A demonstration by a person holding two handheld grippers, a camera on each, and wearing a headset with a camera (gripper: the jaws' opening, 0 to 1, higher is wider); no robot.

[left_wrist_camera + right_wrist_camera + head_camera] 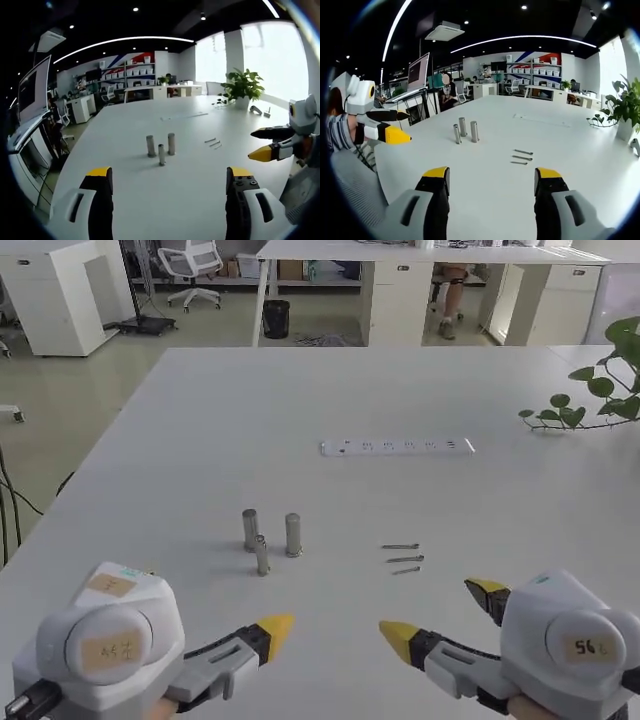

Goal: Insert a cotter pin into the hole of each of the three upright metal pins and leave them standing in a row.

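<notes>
Hovering open and empty.
Left hand-held gripper (170, 181) and right hand-held gripper (492, 176) could knock the clustered upright pins (264, 538) or fumble the thin cotter pins (403, 558).

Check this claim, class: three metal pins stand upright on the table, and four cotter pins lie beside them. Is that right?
No: three cotter pins, not four, lie beside the upright metal pins on the table; the head view shows it.

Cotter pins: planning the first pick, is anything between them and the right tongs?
Nothing visible: only bare table separates the open right tongs from the cotter pins; the metal pins stand off to the left.
</notes>
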